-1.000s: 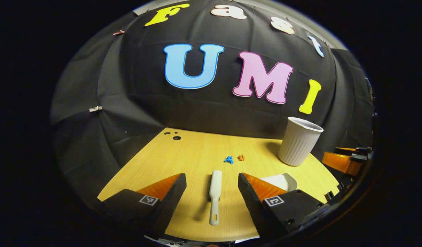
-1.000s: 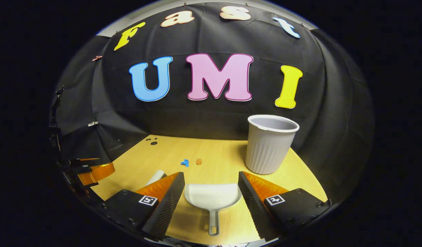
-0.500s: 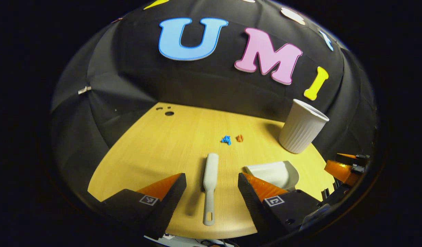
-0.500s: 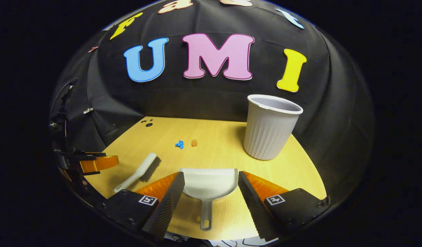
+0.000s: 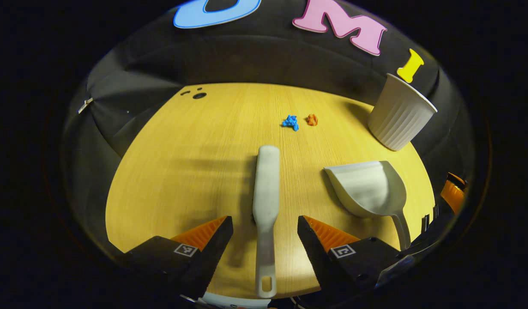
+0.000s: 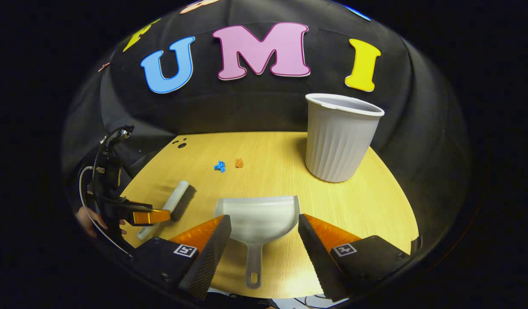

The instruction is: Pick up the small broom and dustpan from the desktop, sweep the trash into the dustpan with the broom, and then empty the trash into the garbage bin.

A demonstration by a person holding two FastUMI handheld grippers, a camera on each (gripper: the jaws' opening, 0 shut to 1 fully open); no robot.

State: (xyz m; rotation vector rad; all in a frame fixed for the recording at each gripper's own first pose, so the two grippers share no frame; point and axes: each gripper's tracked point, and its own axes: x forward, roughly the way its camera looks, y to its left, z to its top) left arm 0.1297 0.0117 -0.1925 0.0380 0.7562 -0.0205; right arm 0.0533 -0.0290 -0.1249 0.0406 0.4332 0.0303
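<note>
Left gripper view: broom (image 5: 266,201) lies lengthwise between spread jaws, handle nearest. Right gripper view: dustpan (image 6: 257,219) likewise, mouth facing bin (image 6: 339,137) and scraps (image 6: 220,166).

The left gripper (image 5: 265,240) hangs over the wooden desktop (image 5: 195,146), jaws spread either side of the small broom's handle (image 5: 266,253) without touching it. Right of the broom lies the dustpan (image 5: 369,189); beyond, blue (image 5: 291,122) and orange scraps (image 5: 312,119) and the ribbed bin (image 5: 399,118).
</note>
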